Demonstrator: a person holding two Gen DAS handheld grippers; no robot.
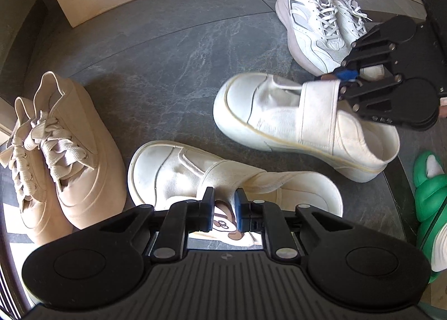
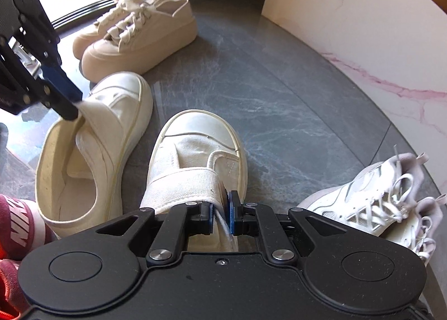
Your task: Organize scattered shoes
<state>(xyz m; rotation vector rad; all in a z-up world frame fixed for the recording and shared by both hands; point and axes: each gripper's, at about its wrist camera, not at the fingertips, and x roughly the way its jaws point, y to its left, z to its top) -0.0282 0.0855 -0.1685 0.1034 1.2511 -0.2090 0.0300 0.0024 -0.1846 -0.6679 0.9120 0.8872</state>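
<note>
Left gripper: we pinch the strap of one cream shoe.
Right gripper: we clamp the other cream shoe by its strap.

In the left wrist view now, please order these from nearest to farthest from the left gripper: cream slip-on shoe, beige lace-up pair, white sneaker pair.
1. Cream slip-on shoe, gripped by left gripper.
2. Beige lace-up pair, at left.
3. White sneaker pair, far upper right.

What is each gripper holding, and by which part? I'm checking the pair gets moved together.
Each grips one white slip-on by its strap: the left gripper holds the left shoe, the right gripper the right shoe.
</note>
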